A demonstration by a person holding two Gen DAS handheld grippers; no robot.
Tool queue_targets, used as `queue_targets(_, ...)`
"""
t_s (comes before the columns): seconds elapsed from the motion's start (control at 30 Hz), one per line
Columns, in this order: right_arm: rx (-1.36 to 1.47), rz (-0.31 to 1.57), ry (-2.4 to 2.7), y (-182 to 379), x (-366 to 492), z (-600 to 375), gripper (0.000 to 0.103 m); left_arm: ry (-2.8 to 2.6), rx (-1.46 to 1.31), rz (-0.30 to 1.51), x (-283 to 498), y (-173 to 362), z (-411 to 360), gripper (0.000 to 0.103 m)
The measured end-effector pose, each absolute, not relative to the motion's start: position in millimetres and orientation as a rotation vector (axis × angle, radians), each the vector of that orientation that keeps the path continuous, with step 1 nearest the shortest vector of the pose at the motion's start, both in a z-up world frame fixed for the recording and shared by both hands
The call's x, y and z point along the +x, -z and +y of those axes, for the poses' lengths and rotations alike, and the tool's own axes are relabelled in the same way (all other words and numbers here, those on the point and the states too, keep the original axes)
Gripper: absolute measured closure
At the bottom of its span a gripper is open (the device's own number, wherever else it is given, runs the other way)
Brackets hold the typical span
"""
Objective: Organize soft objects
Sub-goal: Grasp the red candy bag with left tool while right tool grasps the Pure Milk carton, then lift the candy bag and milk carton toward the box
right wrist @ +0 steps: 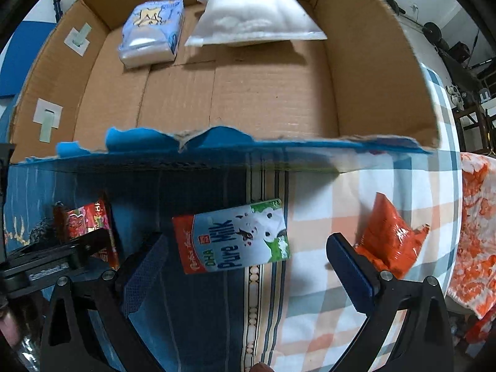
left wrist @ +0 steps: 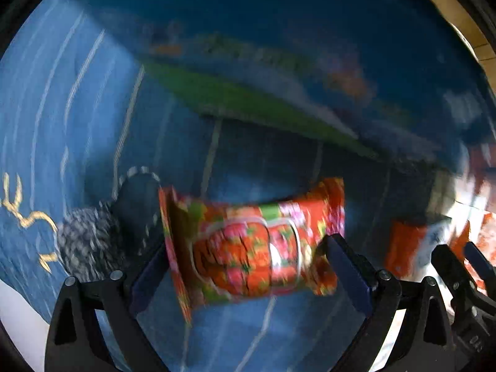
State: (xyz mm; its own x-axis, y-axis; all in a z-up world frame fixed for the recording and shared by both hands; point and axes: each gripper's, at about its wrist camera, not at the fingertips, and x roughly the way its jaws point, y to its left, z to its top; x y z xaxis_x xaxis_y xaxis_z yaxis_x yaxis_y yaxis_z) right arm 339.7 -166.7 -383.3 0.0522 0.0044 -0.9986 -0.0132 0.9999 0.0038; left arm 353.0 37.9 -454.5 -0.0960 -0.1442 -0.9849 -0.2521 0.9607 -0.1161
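In the left wrist view a red floral soft packet (left wrist: 251, 245) spans the gap between my left gripper's (left wrist: 248, 263) fingers, both pads pressing its ends; it looks sharper than the blurred background. The right wrist view shows the same packet (right wrist: 83, 223) at the far left, on the left gripper. My right gripper (right wrist: 248, 266) stands open just above a white "Pure Milk" pouch (right wrist: 232, 238) lying on the cloth. An orange crinkled packet (right wrist: 390, 235) lies just outside its right finger. Beyond is an open cardboard box (right wrist: 372, 71) holding a blue tissue pack (right wrist: 152, 31) and a white pillow pack (right wrist: 254, 12).
The box's torn blue near wall (right wrist: 217, 145) stands between the grippers and its floor. A blue and checked cloth (right wrist: 325, 217) covers the surface. A dark knitted item (left wrist: 90, 241) lies left of the red packet. Orange patterned fabric (right wrist: 477, 226) hangs at the right.
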Motion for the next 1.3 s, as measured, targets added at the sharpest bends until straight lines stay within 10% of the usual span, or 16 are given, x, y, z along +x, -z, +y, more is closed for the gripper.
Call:
queue_targets(0.1,-0.029,1.536,-0.008,395.2,342.3,-162.8,0.000,-0.111,-0.253,1.651,355.9,458.1,30.9,0.017)
queue_targets(1.3,0.040,1.732,0.016,443.0,242.4,-210.6,0.011,0.041,-0.068,1.670,200.4,476.4,-80.4,0.021)
